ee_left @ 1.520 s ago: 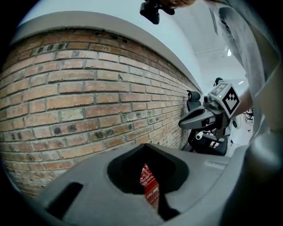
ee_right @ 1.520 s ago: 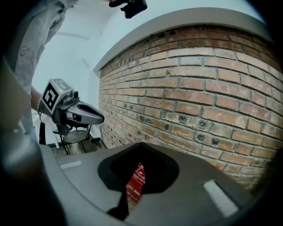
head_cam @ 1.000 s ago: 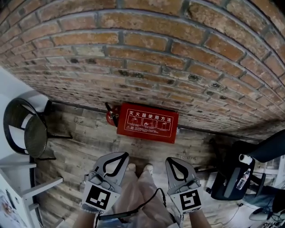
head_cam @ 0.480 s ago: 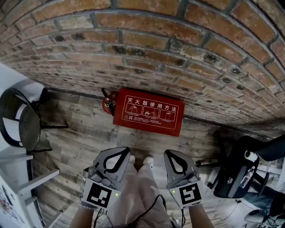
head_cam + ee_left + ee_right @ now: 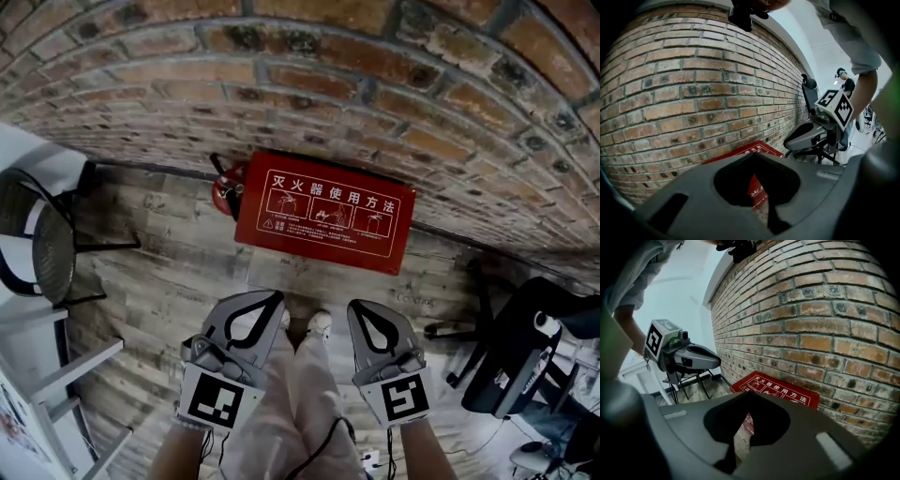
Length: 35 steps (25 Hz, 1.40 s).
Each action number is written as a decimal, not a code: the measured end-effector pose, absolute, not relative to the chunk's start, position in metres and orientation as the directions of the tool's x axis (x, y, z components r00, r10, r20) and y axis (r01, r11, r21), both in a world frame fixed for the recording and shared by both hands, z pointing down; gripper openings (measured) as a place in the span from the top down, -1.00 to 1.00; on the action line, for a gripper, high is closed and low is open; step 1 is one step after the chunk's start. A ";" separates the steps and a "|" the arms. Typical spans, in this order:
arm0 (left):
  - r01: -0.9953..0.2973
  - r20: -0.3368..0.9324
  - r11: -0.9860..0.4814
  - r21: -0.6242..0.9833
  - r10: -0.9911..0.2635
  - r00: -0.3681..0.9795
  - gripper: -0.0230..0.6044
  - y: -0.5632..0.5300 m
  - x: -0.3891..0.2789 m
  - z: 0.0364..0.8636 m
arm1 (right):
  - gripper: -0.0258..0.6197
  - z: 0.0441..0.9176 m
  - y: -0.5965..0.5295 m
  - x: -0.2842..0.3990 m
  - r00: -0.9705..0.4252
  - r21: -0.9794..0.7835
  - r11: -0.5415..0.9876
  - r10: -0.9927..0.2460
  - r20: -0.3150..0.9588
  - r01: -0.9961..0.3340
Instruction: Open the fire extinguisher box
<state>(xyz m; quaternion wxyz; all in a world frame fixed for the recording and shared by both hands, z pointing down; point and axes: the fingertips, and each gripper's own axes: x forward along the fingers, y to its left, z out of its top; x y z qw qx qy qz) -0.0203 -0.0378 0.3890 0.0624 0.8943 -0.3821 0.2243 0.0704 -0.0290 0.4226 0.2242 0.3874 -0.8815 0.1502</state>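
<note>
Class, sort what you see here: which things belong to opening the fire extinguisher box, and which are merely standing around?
Belongs to the job:
- red fire extinguisher box, lid down, against the wall
- left gripper, shut, empty
- right gripper, shut, empty

Just standing about:
- extinguisher beside the box
- round black chair
- office chair
- brick wall
</note>
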 end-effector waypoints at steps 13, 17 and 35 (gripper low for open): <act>-0.733 0.487 -0.681 -0.015 -0.645 0.589 0.93 -0.041 -0.020 0.482 | 0.89 0.506 -0.043 0.060 -0.617 -0.147 0.656 -0.576 0.537 -0.740; -0.721 0.487 -0.692 -0.021 -0.638 0.597 0.93 -0.044 -0.020 0.504 | 0.89 0.532 -0.045 0.057 -0.611 -0.181 0.631 -0.574 0.544 -0.754; -0.768 0.519 -0.640 0.022 -0.649 0.556 0.93 -0.054 -0.026 0.563 | 0.27 0.595 -0.056 0.038 -0.709 -0.609 0.394 -0.544 0.449 -0.689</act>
